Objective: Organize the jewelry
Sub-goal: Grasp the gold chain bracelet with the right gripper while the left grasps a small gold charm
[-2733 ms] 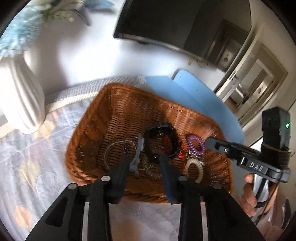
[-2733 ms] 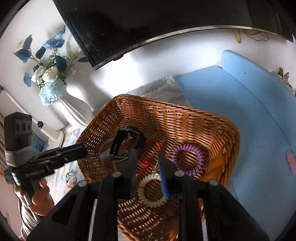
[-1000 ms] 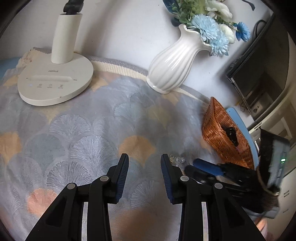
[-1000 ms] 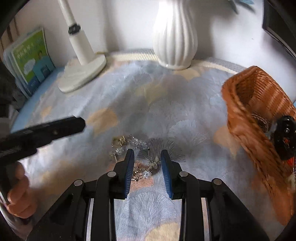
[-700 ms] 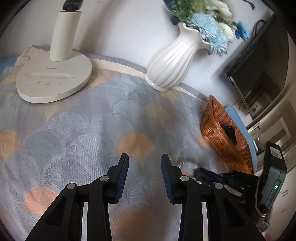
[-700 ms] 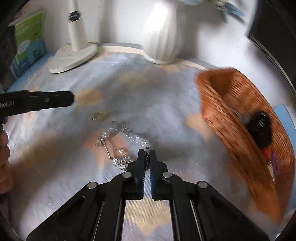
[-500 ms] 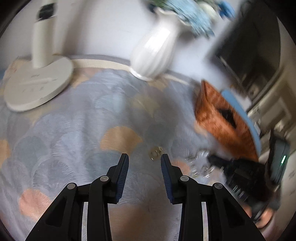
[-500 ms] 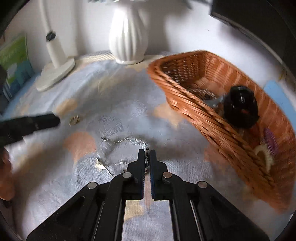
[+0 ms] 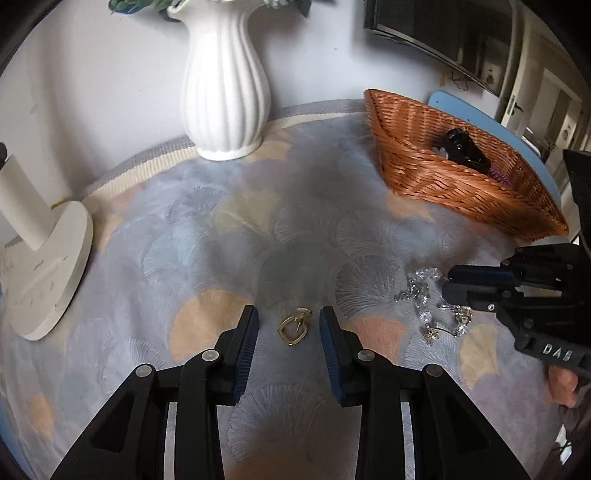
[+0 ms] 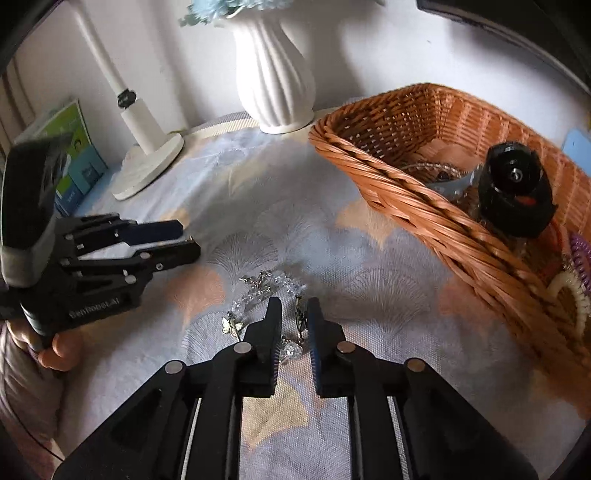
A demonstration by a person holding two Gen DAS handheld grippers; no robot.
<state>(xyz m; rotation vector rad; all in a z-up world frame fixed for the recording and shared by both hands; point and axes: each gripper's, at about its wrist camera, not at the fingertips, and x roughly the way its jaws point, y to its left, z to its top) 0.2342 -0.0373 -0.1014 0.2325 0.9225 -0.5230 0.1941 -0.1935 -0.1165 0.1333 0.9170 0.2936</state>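
A small gold buckle-shaped piece (image 9: 293, 328) lies on the patterned cloth between the fingers of my left gripper (image 9: 289, 318). Its jaws are closing, and the pads stand clear of the piece. A crystal chain (image 10: 258, 291) lies in a heap on the cloth, with one strand running between the fingers of my right gripper (image 10: 293, 314). Those jaws are opening and do not press on it. From the left wrist view, the right gripper (image 9: 447, 285) sits over the chain (image 9: 424, 295). The wicker basket (image 10: 406, 206) holds a black watch (image 10: 513, 192) and coil bands.
A white ribbed vase (image 9: 225, 99) stands at the back by the wall. A white lamp base (image 9: 44, 266) sits at the left, with books (image 10: 74, 147) behind it. The basket (image 9: 461, 192) is at the right on a blue mat (image 9: 480, 118). A dark screen (image 9: 436, 22) hangs above.
My right gripper shut on the crystal chain, dragged it nearer the basket, and its jaws have now parted. My left gripper rolled and slid over to straddle the gold piece.
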